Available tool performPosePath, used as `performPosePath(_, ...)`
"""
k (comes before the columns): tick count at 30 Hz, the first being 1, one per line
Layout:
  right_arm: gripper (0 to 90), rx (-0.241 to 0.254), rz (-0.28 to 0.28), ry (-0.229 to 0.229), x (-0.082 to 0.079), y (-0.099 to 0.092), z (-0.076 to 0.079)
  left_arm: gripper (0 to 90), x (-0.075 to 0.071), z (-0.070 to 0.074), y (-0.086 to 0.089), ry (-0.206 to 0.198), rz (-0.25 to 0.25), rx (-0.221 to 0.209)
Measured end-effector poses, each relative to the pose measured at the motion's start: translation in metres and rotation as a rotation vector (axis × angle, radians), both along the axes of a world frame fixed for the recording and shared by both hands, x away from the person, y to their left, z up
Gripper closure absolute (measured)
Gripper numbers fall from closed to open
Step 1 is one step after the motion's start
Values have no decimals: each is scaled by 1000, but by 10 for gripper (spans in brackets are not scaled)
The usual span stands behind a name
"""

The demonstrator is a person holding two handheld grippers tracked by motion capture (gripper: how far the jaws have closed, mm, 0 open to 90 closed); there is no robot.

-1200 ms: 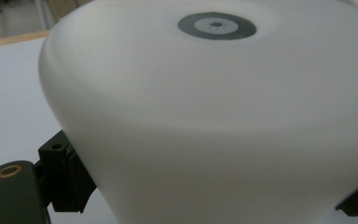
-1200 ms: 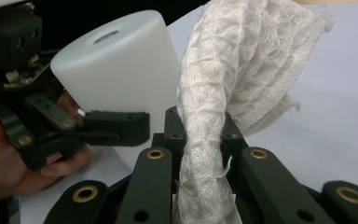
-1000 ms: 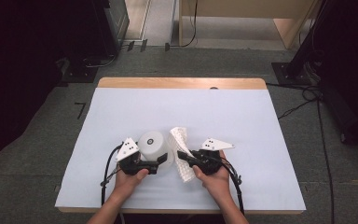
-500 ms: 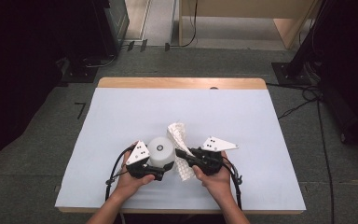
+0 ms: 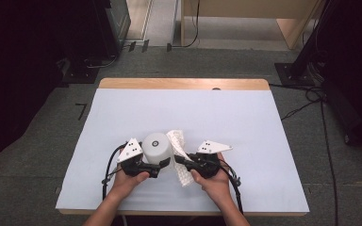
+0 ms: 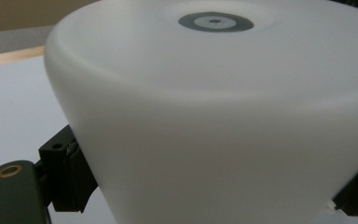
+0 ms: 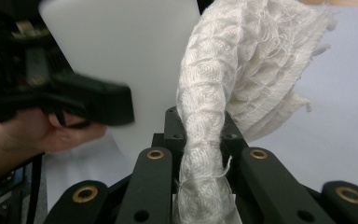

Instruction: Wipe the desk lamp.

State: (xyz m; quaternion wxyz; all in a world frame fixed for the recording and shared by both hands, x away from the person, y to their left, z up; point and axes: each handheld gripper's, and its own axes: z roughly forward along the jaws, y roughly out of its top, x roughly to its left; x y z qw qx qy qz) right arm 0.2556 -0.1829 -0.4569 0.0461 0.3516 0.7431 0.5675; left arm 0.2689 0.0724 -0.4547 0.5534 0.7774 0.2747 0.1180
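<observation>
The left tool (image 5: pixel 162 164) pinches a white plastic cup (image 5: pixel 158 146), held upside down with its base turned upward; in the left gripper view the cup wall (image 6: pixel 223 121) sits between the two black jaws, one at each lower corner, so the jaws are pressed on the cup's sides. The cup is lifted a little over the front part of the counter (image 5: pixel 245 122), which is covered with a pale sheet; whether its rim touches the sheet I cannot tell. The right tool (image 5: pixel 178 160) is pressed together on a white woven cloth (image 5: pixel 179 146); in the right gripper view the cloth (image 7: pixel 214 121) rises out from between the jaws as a twisted bunch with frayed edges, just beside the cup wall. One end of the cloth hangs down toward the counter and the other stands up against the cup.

I judge the work in hand to be wiping the cup with the cloth. Several things could go wrong from here; the cup is smooth and tapered, so a strong push from the cloth may make it slide out of the left jaws; the cloth is gripped only at a narrow bunch, so it may pull free; the two tools are very near, so the black jaws may knock together instead of the cloth meeting the cup.
</observation>
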Motion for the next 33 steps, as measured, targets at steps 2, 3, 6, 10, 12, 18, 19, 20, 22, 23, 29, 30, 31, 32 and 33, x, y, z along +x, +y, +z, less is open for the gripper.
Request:
performPosePath(2, 796, 12, -6, -17, -1, -3, 6, 88, -2, -3, -5, -10, -18, 34)
performPosePath(3, 796, 16, -10, -23, -2, -4, 9, 88, -3, -4, -8, -11, -26, 49)
performPosePath(6, 796, 42, -23, -48, -4, -11, 17, 88, -4, -7, -13, -7, -45, 66)
performPosePath(10, 796, 61, -24, -52, -5, -14, 20, 88, -4, -6, -13, -8, -38, 58)
performPosePath(12, 795, 53, -13, -39, -4, -11, 16, 88, -3, -4, -10, -8, -26, 45)
performPosePath(18, 796, 14, 12, 46, 4, -4, -4, 88, 1, 1, -1, -5, -15, 4)
performPosePath(19, 796, 14, 11, 43, 4, -4, -4, 88, 0, 1, -1, -7, -19, 2)
performPosePath(20, 796, 12, 7, 35, 3, -4, -3, 88, 0, 1, -1, -7, -22, 1)
performPosePath(22, 797, 16, 4, 20, 2, -4, 0, 88, 0, 0, -2, -6, -38, 5)
performPosePath(23, 798, 24, 2, 12, 0, -6, 4, 88, -1, 0, -2, -9, -41, 11)
performPosePath(29, 802, 60, 1, -46, -4, -11, 17, 88, -1, -3, -8, -10, -57, 32)
performPosePath(30, 802, 66, 4, -44, -4, -12, 17, 88, -1, -2, -8, -9, -56, 32)
performPosePath(31, 802, 72, 5, -41, -4, -12, 17, 88, -1, -2, -8, -11, -52, 32)
performPosePath(32, 802, 74, 7, -32, -3, -12, 15, 88, -2, -2, -8, -12, -45, 30)
performPosePath(33, 802, 71, 13, -19, -3, -12, 12, 88, -1, -1, -7, -15, -41, 31)
